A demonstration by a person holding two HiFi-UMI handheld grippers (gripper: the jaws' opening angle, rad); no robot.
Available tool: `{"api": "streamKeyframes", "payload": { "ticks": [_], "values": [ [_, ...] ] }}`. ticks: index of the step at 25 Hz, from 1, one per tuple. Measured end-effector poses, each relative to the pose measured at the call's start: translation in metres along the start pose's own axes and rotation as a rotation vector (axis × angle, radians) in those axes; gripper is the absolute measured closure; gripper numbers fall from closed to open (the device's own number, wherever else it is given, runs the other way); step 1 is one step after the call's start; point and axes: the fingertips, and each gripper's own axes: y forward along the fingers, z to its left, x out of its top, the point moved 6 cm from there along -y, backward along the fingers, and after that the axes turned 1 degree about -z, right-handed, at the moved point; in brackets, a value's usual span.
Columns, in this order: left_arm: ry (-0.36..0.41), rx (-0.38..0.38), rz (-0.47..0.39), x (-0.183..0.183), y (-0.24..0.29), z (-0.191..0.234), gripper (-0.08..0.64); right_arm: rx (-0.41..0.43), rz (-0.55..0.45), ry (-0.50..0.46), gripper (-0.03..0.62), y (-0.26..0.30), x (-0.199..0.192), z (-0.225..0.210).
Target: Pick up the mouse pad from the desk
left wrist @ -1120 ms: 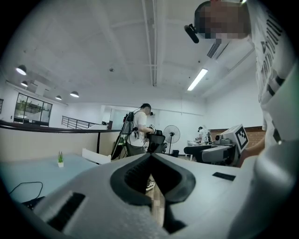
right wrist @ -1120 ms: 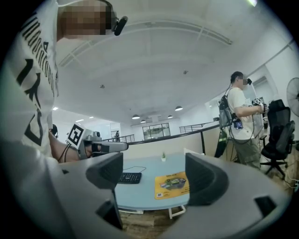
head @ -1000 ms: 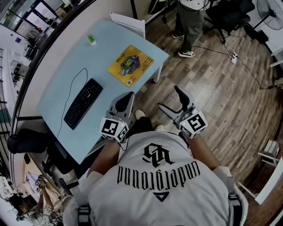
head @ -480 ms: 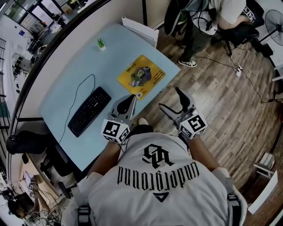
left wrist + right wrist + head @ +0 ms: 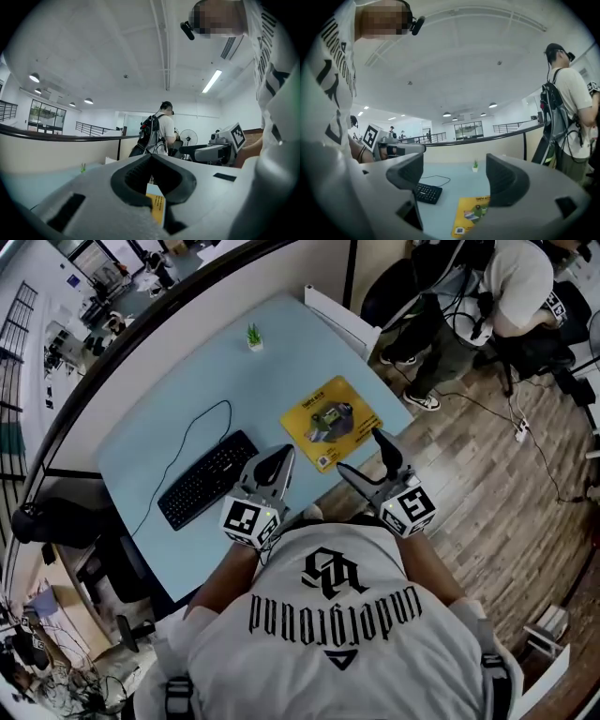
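The yellow mouse pad [image 5: 328, 421] with a printed picture lies flat near the right end of the light-blue desk [image 5: 169, 418]. My right gripper [image 5: 360, 453] hovers level at the desk's near edge, just short of the pad, open with nothing between its jaws. My left gripper [image 5: 281, 458] hangs over the desk between the pad and the keyboard, jaws together and empty. In the right gripper view the mouse pad [image 5: 472, 214] shows low between the spread jaws of the right gripper [image 5: 454, 174]. Only a yellow sliver of the mouse pad [image 5: 157, 209] peeks under the left gripper [image 5: 151, 159].
A black wired keyboard [image 5: 208, 480] lies left of the pad and a small potted plant [image 5: 253, 336] stands at the desk's far edge. A person with a backpack [image 5: 459, 306] stands off the desk's right end, by chairs and floor cables. A black chair [image 5: 56, 526] sits at the left.
The desk has drawn nearer in the head view. Both grippers have advanced from over the wooden floor to the desk's near edge, close to the mouse pad. Neither gripper's jaws have changed.
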Motion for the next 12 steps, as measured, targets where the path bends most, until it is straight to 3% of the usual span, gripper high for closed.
{"api": "streamKeyframes", "payload": {
  "ticks": [5, 12],
  "values": [
    [0.001, 0.082, -0.006, 0.003, -0.009, 0.021, 0.552, 0.078, 0.005, 0.010, 0.186, 0.032, 0.001, -0.003],
    [0.004, 0.254, -0.036, 0.008, -0.010, 0.036, 0.552, 0.240, 0.032, -0.005, 0.189, 0.071, 0.000, -0.011]
  ]
}}
